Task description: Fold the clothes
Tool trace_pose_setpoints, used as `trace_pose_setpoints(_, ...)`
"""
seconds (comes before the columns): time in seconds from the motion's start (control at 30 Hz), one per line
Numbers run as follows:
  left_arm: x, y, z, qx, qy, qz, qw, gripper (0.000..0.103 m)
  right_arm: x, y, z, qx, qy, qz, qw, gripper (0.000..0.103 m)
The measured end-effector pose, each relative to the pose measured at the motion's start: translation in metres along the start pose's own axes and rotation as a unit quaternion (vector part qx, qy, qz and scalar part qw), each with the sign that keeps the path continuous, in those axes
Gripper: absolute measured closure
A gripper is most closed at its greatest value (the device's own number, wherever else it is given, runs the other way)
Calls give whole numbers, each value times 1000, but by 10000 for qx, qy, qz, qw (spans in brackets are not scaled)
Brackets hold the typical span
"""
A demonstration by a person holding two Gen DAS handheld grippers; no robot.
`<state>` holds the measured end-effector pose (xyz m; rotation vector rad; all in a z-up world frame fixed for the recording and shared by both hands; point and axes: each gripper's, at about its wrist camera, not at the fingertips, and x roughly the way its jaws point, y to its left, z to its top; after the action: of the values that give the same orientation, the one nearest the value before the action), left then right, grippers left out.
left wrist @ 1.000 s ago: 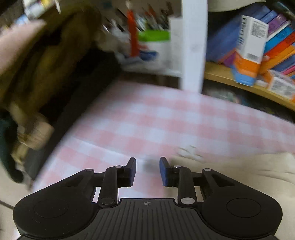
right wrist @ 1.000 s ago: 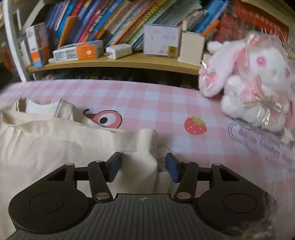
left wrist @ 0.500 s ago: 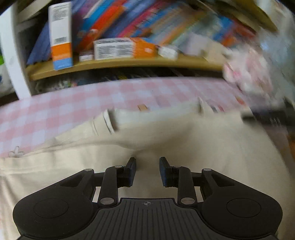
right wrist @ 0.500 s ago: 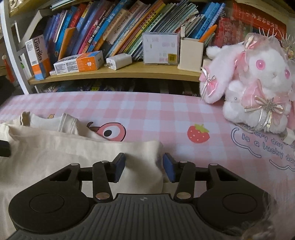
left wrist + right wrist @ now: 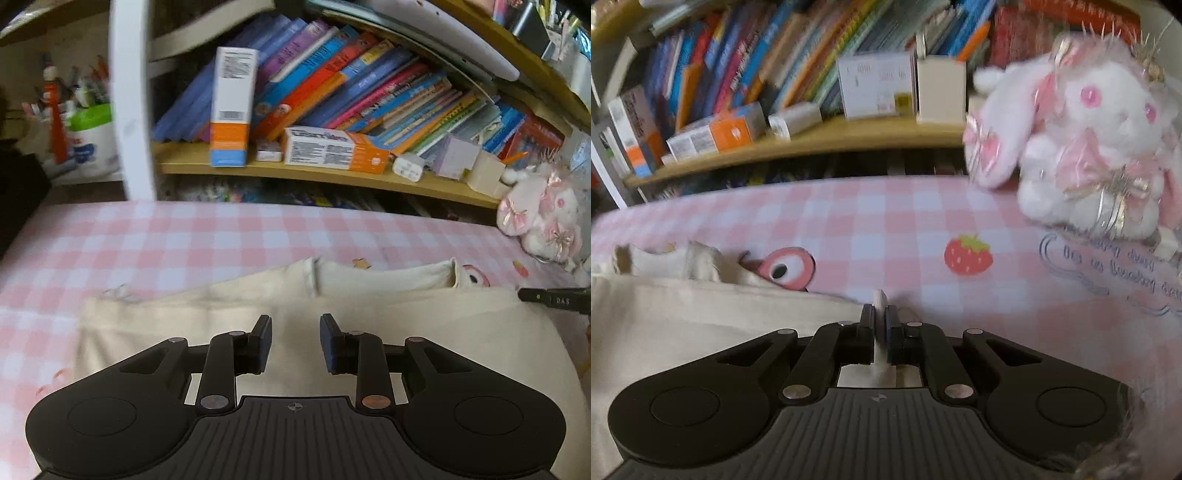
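A cream garment (image 5: 424, 325) lies flat on the pink checked tablecloth (image 5: 184, 243), its ribbed neckline toward the shelf. My left gripper (image 5: 294, 341) is open and empty, low over the garment's left part. My right gripper (image 5: 880, 325) is shut on the garment's right edge; a fold of cream cloth (image 5: 880, 299) sticks up between its pads. The rest of the garment (image 5: 683, 317) spreads to its left. The right gripper's tip shows at the right edge of the left wrist view (image 5: 554, 300).
A wooden shelf (image 5: 332, 177) with books and boxes runs along the back. A white and pink plush rabbit (image 5: 1082, 147) sits on the cloth at the right. A white post (image 5: 129, 110) stands at the back left. The tablecloth (image 5: 923, 221) has strawberry and cartoon prints.
My right gripper has closed on the garment's right edge. My left gripper has swung from the table's left side to over the garment and stays open.
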<state>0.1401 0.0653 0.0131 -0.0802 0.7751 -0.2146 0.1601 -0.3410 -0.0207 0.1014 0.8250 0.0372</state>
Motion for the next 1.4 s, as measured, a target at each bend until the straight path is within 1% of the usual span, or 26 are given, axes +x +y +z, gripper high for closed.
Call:
trace_pose_setpoints(0.03,-8,3,-4,-80,-30,11,10000,74,0,2,0,-35,-8,-66,10000,95)
trace_pose_setpoints(0.07,-16,6,-8,-147,-62,33,9999,73,0,3,1,-71,-17,-131,9999,88)
trace_pose_setpoints(0.1,-24,8,-12,-203,-94,64,9997,72,-2,5,1,-97,-41,-193,9998,79)
trace_pose_setpoints(0.13,-31,11,-17,-256,-121,86,9996,67,-6,6,0,-100,-105,-225,9996,75)
trace_pose_setpoints(0.17,-39,13,-22,-307,-142,100,9994,64,-12,7,-1,-89,-174,-200,9996,71)
trace_pose_setpoints(0.2,-46,15,-28,-357,-163,114,9992,63,-18,7,-3,-76,-222,-152,9996,68)
trace_pose_setpoints(0.4,-81,13,-64,-352,-63,122,9993,62,-62,27,-26,-188,-322,-13,9993,63)
trace_pose_setpoints(0.53,-101,12,-88,-366,-15,85,9993,55,-93,37,-55,-141,-287,-79,9995,61)
trace_pose_setpoints(0.6,-111,15,-100,-424,-1,52,9991,54,-106,40,-73,-86,-210,-167,9996,60)
trace_pose_setpoints(0.83,-144,31,-140,-667,4,-86,9977,54,-149,50,-135,109,59,-476,9988,60)
trace_pose_setpoints(0.97,-161,34,-155,-594,-14,-201,9980,54,-158,55,-161,218,183,-634,9976,60)
trace_pose_setpoints(1.13,-187,37,-176,-530,-75,-309,9981,53,-160,64,-175,160,253,-781,9965,60)
trace_pose_setpoints(1.2,-196,40,-186,-625,-65,-335,9975,53,-159,65,-175,159,254,-817,9962,60)
trace_pose_setpoints(1.27,-203,42,-194,-798,-43,-356,9962,53,-158,62,-174,306,258,-795,9960,60)
trace_pose_setpoints(1.33,-208,40,-201,-878,-36,-385,9954,53,-157,59,-173,431,275,-729,9960,69)
trace_pose_setpoints(1.37,-210,38,-203,-879,-33,-400,9953,53,-157,60,-172,391,285,-698,9964,82)
trace_pose_setpoints(1.4,-212,36,-204,-844,-30,-410,9956,53,-157,62,-171,350,307,-644,9968,90)
